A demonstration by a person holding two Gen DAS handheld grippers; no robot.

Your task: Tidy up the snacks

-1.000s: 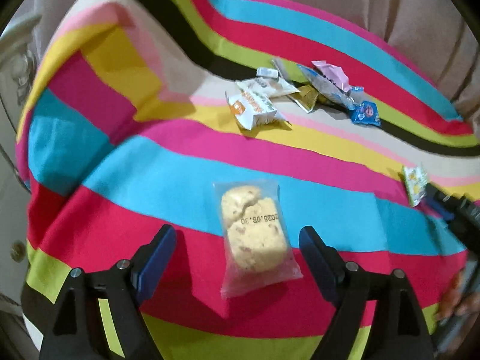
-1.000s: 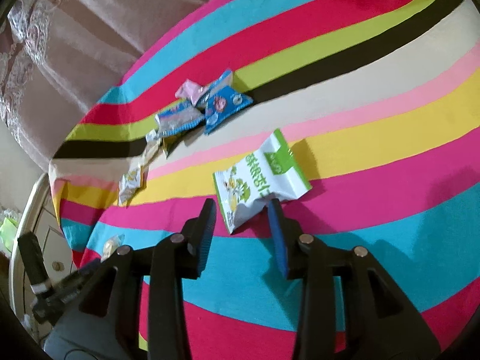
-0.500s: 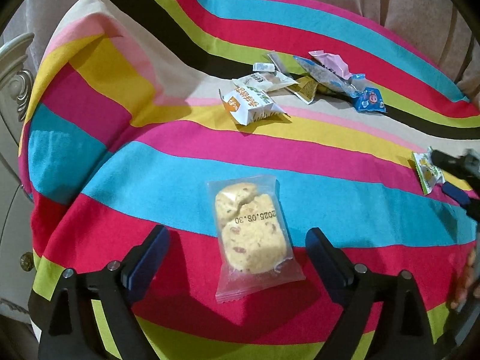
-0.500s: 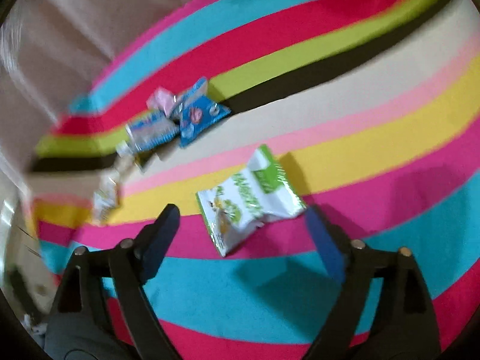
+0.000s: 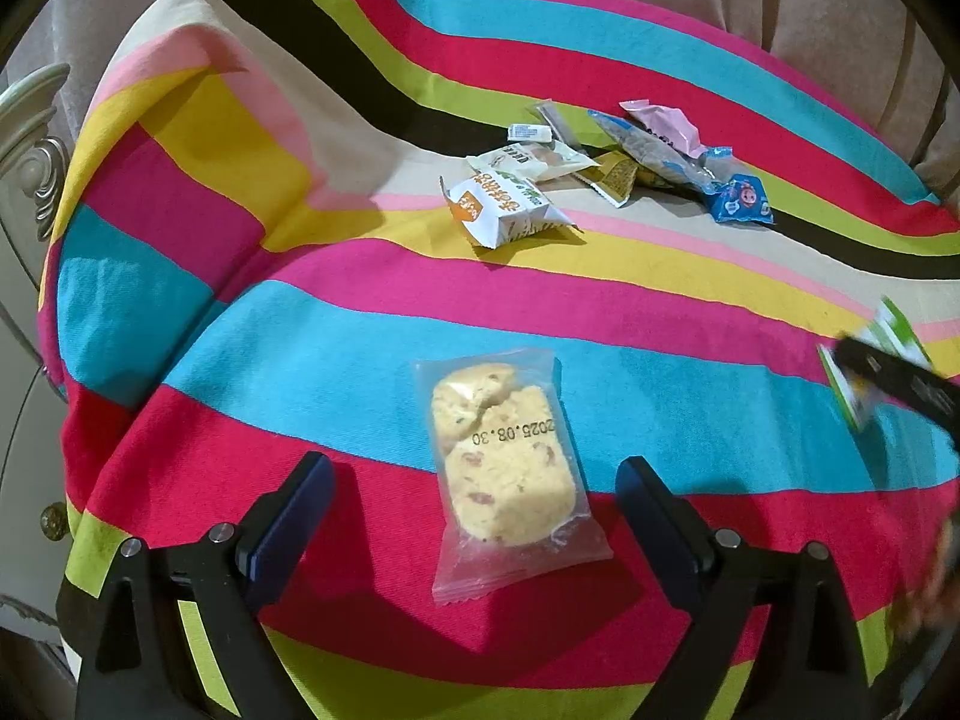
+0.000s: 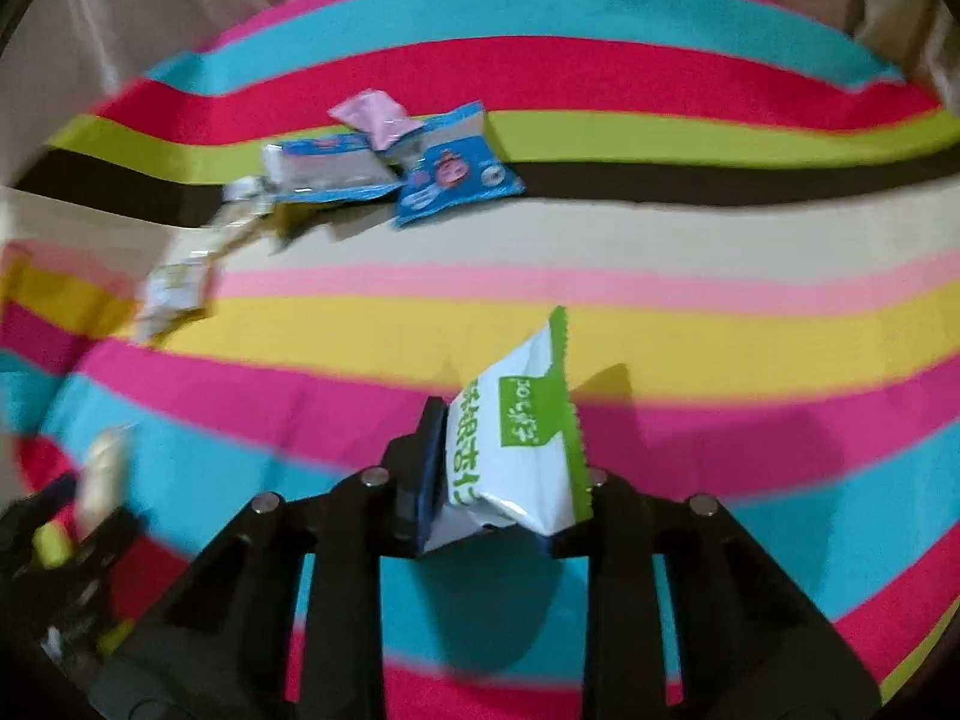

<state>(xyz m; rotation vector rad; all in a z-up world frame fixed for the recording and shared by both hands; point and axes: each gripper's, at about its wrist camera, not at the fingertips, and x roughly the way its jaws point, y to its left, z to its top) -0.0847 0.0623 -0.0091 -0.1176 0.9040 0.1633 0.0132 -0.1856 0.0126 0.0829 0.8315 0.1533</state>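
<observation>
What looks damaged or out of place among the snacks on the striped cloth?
The cookie in the clear packet between the open left jaws looks cracked near its top. This packet lies alone, apart from the snack pile farther back. Nothing is spilled.

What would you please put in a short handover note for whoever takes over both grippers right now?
Left gripper: open, fingers either side of the clear plastic packet of pale cookies, which lies untouched on the striped cloth.
Right gripper: closing on the white-and-green foil snack packet, which sits between its fingers, tilted up off the cloth.
Pile of small mixed wrappers sits at the far side, on the beige and black stripes.
Done: the green packet is picked up.
Left: carry it, likely to the pile, then grasp and move the cookie packet.
</observation>
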